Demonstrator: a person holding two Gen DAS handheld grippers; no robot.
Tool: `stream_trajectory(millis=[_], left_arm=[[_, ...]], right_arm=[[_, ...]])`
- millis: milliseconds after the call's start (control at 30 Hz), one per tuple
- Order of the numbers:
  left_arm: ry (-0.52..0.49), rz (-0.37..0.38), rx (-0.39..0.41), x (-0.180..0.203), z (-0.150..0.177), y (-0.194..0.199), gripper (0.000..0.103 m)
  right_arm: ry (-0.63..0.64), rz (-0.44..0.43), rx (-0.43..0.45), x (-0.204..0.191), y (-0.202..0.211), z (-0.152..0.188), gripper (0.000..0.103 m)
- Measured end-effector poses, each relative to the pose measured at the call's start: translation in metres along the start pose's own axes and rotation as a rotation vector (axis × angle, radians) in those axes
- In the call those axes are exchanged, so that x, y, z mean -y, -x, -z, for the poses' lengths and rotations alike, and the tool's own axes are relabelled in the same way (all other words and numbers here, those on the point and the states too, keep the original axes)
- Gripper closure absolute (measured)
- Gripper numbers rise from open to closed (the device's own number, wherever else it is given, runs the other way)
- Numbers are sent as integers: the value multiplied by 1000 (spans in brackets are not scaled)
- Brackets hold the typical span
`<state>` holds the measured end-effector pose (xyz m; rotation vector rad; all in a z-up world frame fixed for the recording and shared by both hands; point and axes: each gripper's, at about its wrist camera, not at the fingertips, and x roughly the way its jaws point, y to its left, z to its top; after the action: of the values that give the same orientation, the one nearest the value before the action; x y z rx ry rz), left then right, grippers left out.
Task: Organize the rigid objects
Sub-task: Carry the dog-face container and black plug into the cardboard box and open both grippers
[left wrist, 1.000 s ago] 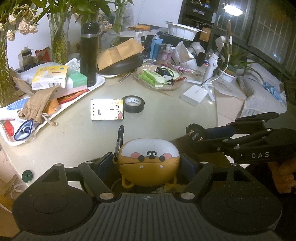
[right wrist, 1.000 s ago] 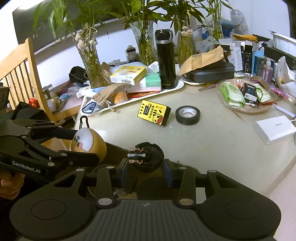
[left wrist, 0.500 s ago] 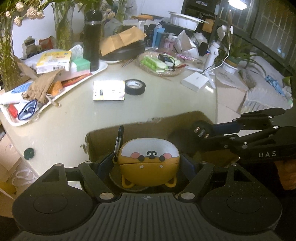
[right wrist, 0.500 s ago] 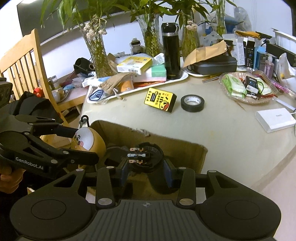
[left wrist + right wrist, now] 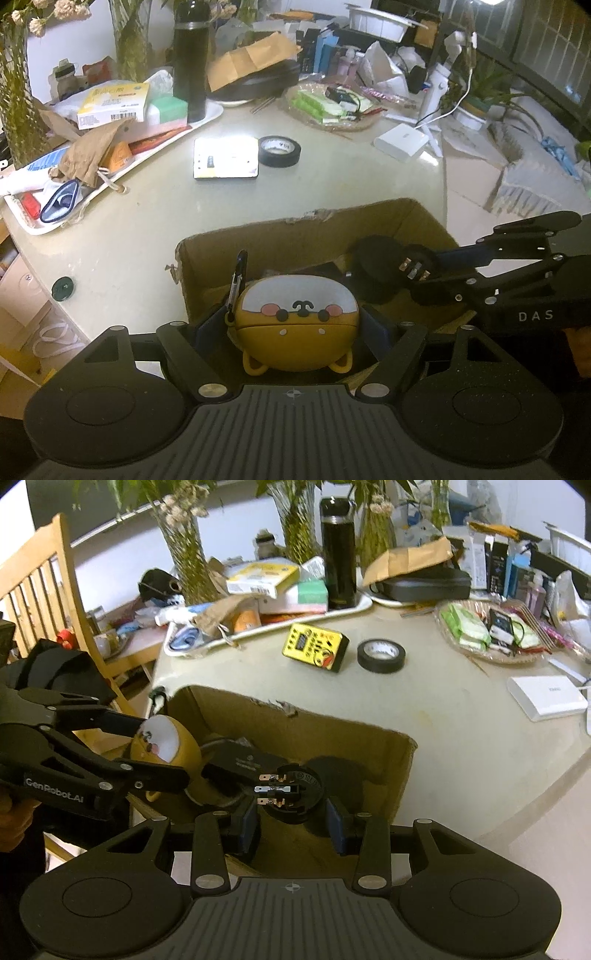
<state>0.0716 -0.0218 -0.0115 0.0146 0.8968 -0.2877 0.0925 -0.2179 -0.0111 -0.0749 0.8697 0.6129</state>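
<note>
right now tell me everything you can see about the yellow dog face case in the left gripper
The yellow dog-face case is a rounded, rubbery-looking pod: white forehead, pink cheeks, black eyes and nose, a seam across its middle and two small feet at its base. A metal carabiner hangs from one side. It faces the left wrist camera, clamped at its sides by the left gripper, over the open cardboard box.
</note>
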Motion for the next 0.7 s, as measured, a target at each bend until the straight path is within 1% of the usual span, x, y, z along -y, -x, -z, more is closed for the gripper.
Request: stream_trajectory(millis=[233,700], left_arm=[[-9,-19,-33,2,2,-5,26],[5,-24,-44,1,2,-6,26]], right_arm=[[-4,18,-48,1,-8,3,60],[-9,14,-51,3,-8,3,60]])
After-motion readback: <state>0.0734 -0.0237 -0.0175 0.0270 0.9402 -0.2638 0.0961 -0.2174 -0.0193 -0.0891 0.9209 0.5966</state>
